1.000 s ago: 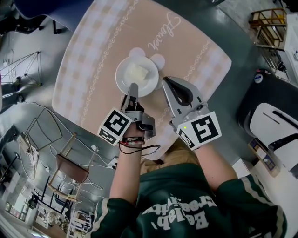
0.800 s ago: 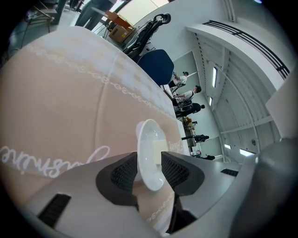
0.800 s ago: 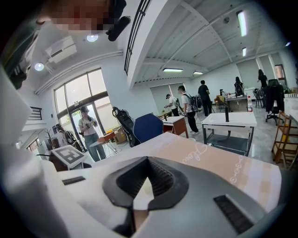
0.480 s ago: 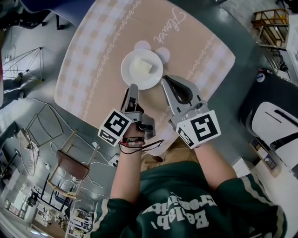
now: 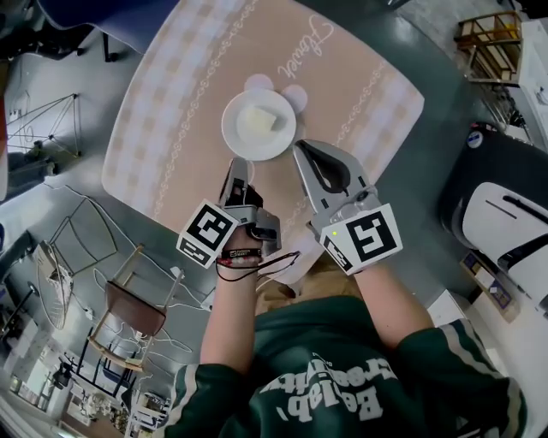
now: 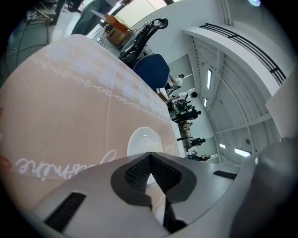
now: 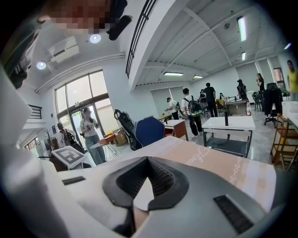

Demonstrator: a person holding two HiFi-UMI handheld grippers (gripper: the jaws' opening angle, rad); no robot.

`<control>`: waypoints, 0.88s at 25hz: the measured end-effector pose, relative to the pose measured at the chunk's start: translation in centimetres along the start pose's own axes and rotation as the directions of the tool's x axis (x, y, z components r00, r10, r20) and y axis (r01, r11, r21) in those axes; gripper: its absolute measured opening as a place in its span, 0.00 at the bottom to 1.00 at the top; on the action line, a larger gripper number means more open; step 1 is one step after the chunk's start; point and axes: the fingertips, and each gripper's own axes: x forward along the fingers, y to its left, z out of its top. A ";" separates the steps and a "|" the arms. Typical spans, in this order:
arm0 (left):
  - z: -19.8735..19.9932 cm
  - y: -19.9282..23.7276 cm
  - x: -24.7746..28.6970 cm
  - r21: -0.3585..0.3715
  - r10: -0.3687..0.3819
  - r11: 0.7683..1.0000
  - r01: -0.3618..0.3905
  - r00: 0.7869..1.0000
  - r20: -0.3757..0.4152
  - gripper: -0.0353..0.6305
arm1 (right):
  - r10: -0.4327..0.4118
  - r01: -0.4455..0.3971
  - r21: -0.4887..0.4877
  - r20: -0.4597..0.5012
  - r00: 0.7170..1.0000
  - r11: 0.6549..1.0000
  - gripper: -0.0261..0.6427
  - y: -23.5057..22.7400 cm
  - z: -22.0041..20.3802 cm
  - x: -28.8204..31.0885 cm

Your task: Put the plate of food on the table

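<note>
A round white plate [image 5: 259,126] with two small ear-like lobes rests on the peach checked tablecloth [image 5: 171,111], carrying a pale block of food [image 5: 259,120]. My left gripper [image 5: 237,168] sits just short of the plate's near rim, not touching it. Its jaws have just been closing and are shut with nothing between them. In the left gripper view the plate [image 6: 142,142] shows just beyond the closed tips [image 6: 150,154]. My right gripper [image 5: 301,150] hovers to the right of the plate, shut and empty, its tips [image 7: 148,159] meeting over the tablecloth [image 7: 209,162].
A wooden chair [image 5: 128,308] stands at the table's near left and a blue chair [image 5: 103,17] at its far side. A black-and-white machine [image 5: 497,214] and a wooden rack [image 5: 492,43] stand at the right. Several people stand far off in the hall.
The left gripper has come off the plate's near rim and drawn back a little. The plate stays on the tablecloth. The right gripper has shifted slightly back too.
</note>
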 end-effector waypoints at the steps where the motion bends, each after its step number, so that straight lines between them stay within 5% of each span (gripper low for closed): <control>1: 0.0 -0.3 0.0 -0.002 -0.016 1.000 0.016 1.000 -0.002 0.06 | -0.001 0.001 0.001 0.001 1.000 1.000 0.06 0.0 0.0 0.0; 22: -1.0 -0.8 0.6 -0.003 -0.042 0.999 0.042 0.999 0.001 0.06 | 0.013 -0.013 0.006 -0.008 1.000 1.000 0.06 -0.6 -0.5 -0.4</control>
